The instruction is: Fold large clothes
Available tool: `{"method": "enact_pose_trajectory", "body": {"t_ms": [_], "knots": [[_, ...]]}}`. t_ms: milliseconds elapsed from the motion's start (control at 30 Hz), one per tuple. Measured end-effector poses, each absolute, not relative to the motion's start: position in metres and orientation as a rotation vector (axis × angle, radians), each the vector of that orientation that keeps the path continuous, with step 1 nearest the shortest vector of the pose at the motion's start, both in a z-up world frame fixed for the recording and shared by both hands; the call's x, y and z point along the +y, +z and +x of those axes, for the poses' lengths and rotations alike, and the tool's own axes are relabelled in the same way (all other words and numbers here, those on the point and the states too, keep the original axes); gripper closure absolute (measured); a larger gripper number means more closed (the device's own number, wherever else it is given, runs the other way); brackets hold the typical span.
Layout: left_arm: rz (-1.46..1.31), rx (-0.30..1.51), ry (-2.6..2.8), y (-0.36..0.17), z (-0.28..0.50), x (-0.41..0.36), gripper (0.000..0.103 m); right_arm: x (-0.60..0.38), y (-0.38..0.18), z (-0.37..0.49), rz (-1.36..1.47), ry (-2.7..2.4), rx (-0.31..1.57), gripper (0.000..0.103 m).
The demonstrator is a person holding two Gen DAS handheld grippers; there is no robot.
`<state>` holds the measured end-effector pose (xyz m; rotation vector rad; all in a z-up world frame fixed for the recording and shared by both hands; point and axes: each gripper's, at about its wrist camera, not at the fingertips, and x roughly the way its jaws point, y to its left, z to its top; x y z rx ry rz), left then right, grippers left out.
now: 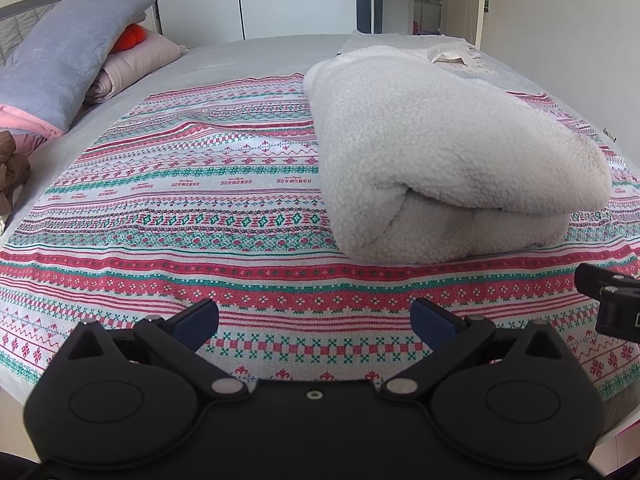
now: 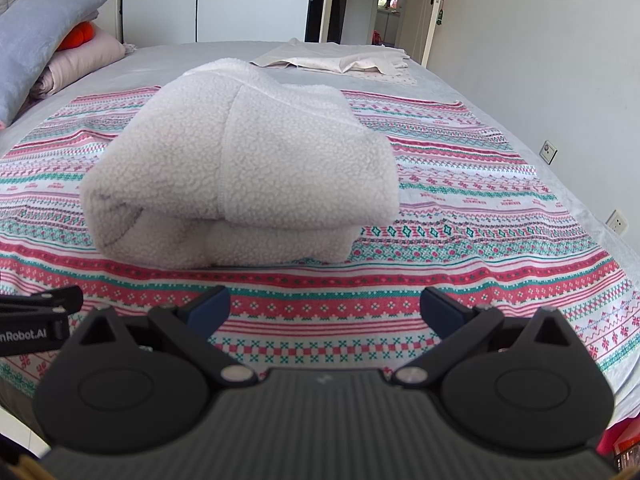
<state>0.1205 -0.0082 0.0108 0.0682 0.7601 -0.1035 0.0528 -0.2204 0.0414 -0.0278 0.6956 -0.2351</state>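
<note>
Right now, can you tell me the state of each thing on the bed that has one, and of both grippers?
Fleece garment: folded into a thick bundle, lying on the patterned cloth.
Patterned cloth: spread flat over the bed, slightly wrinkled.
Light garment: lying loosely at the far end, not neatly folded.
Grey pillow: leaning on a pink folded blanket.
Left gripper: open, empty.
Right gripper: open, empty.
Door: open.

Two low wrist views across the bed

Both look forward from the near edge over the patterned cloth [image 1: 200,240]; the left sits left of the folded fleece [image 1: 440,152], the right faces it squarely, close.
</note>
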Motion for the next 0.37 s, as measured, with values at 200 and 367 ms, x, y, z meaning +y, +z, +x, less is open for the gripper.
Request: {"method": "enact_pose_trajectory", "body": {"t_ms": [200,367], "knots": [[0.071,0.768,-0.110,0.0105,0.1211,-0.0086,0.000,-0.2203,0.0415,0.0531,-0.029,-0.234,0.696,0.000],[0.073,0.759,-0.119,0.0094,0.1224,-0.0086,0.000,-0.2214,0.0401,0.0538,-0.027,-0.231,0.695,0.000]]}}
